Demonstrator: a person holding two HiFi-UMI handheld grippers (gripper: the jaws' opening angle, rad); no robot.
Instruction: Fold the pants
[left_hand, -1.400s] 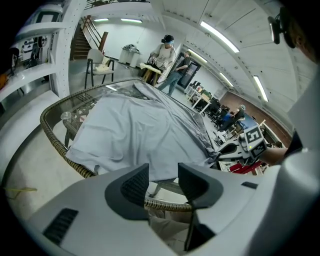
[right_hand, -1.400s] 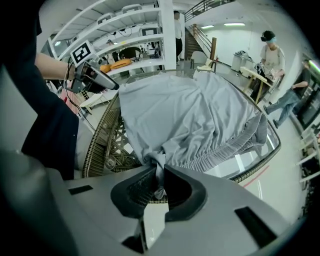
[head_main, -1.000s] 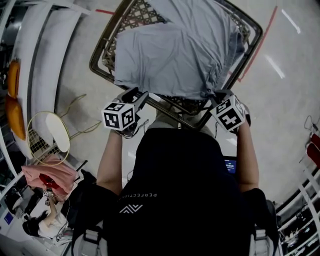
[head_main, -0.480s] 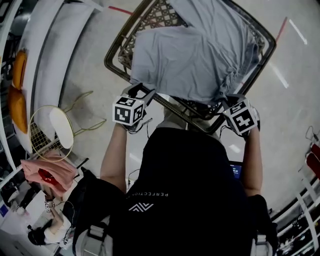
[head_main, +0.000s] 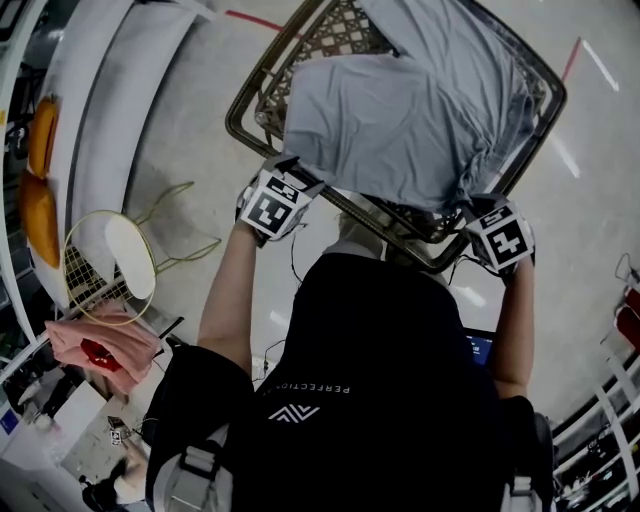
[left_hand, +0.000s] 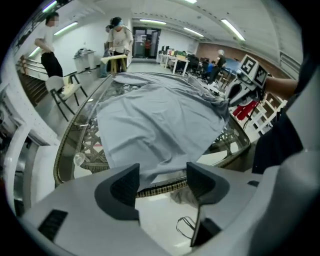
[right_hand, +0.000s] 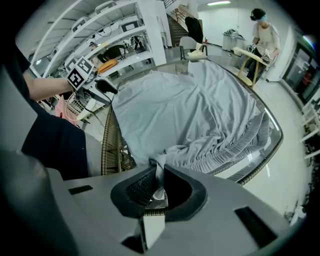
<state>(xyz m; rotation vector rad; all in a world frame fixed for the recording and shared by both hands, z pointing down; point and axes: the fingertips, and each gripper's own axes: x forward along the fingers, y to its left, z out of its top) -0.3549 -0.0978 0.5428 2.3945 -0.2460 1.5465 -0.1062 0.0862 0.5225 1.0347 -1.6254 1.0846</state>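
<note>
Grey-blue pants (head_main: 400, 120) lie spread over a glass-topped wicker table (head_main: 245, 95). My left gripper (head_main: 290, 165) is at the table's near left rim, by the pants' near corner. Its jaws are opening and stand wide in the left gripper view (left_hand: 162, 177). The hem of the pants (left_hand: 160, 125) hangs just ahead of the gap, and neither pad touches it. My right gripper (head_main: 478, 205) is at the near right rim. It is shut on a gathered bunch of the pants (right_hand: 190, 115), which is pinched between the pads (right_hand: 159, 187).
A gold wire stool (head_main: 105, 265) and a pink cloth (head_main: 100, 345) sit on the floor to the left, with white shelving (head_main: 100, 100) beyond them. A thin cable (left_hand: 187, 227) lies on the floor under the left gripper. People stand at the far side of the room (left_hand: 117, 37).
My left gripper has moved in to the pants' near left corner, rolled, and its jaws have spread wider. The right gripper keeps its hold on the cloth.
</note>
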